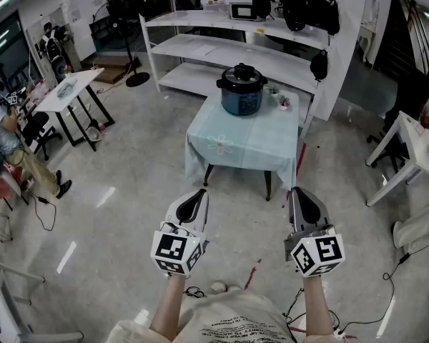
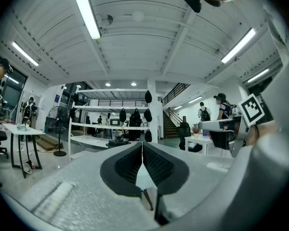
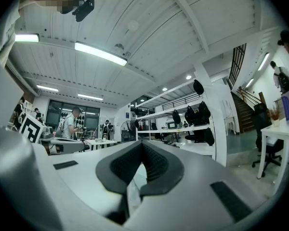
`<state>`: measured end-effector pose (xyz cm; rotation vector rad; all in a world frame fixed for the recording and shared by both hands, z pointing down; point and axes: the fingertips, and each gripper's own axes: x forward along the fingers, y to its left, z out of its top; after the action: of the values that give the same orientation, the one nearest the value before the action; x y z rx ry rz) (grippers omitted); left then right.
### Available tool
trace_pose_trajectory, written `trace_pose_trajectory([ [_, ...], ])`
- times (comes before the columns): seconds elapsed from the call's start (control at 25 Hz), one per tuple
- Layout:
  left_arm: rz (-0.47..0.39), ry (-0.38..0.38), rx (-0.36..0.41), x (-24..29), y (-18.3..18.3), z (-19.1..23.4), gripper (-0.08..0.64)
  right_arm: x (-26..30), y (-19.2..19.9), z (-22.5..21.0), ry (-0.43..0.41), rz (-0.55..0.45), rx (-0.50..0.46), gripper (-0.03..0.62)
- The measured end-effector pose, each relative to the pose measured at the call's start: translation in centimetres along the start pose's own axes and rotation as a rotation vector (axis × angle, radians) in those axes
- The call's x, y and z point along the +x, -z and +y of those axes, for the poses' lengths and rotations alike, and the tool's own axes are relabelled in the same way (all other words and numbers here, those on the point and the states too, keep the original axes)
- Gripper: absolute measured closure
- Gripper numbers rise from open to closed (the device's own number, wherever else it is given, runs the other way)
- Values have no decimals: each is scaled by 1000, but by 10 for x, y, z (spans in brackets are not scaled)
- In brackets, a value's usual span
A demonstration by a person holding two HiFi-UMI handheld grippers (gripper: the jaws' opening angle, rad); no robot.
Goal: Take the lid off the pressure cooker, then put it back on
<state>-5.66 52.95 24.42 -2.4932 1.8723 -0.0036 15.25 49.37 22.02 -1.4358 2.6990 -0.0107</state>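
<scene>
A blue pressure cooker (image 1: 240,98) with its black lid (image 1: 241,75) on top stands at the far side of a small table (image 1: 243,146) covered with a light blue cloth. Both grippers hang well short of the table, over the floor. My left gripper (image 1: 197,196) is shut with nothing in it, and my right gripper (image 1: 297,194) is likewise shut and empty. In the left gripper view the left gripper (image 2: 142,147) has its jaws pressed together, and the cooker (image 2: 118,140) shows small just beyond them. The right gripper (image 3: 142,146) in its own view is closed too.
White shelving (image 1: 222,48) with a microwave and dark bags stands behind the table. A white desk (image 1: 70,91) and a seated person (image 1: 7,145) are at the left, another white desk (image 1: 413,148) at the right. Cables (image 1: 404,259) lie on the floor.
</scene>
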Motion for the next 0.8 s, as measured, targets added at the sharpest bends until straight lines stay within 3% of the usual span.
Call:
trace_pose_trajectory([
  [0.24,-3,30,51,-9,-3,-12,534,-9,2,11,-61,-7,-3,588],
  [0.4,-11,29,23,-12,-4,-20,534,-15,6,12,-92,10,24,586],
  [0.52,-3,29,26,-14,-1,-26,532,-20,9,9,-99,18,57,517],
  [0.6,-1,26,23,-15,-2,-28,531,-23,10,7,-104,21,61,503],
  [0.8,-7,24,-6,-18,3,-35,389,-31,17,0,-95,23,67,455],
])
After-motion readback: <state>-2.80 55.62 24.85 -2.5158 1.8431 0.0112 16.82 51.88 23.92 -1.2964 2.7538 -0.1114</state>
